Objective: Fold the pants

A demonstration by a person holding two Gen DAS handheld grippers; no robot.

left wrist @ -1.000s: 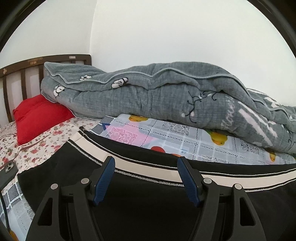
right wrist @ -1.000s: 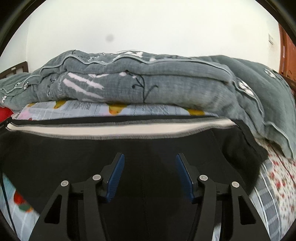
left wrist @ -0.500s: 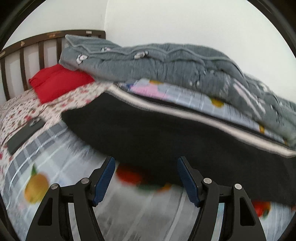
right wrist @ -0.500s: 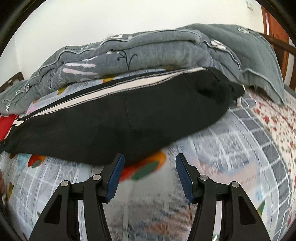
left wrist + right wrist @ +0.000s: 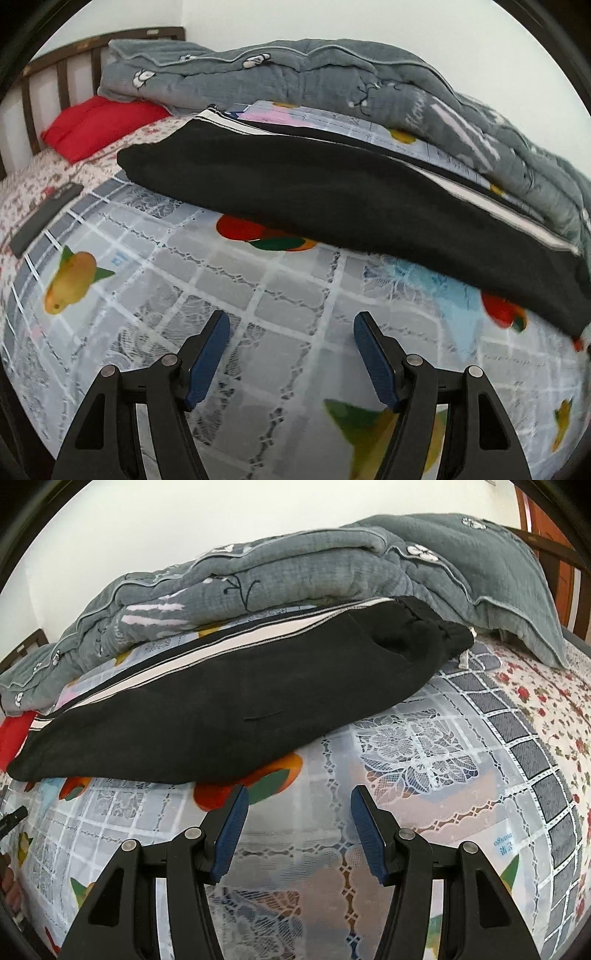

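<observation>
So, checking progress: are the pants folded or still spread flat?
Folded lengthwise: the pants lie as one long doubled strip, white side stripe along the far edge. No crosswise fold yet.

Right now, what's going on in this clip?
A person with two hand-held grippers is folding black pants on a bed. The pants lie folded lengthwise on the fruit-print cloth, beside a grey quilt. The left hand-held gripper and the right hand-held gripper hover open over the cloth, holding nothing.
</observation>
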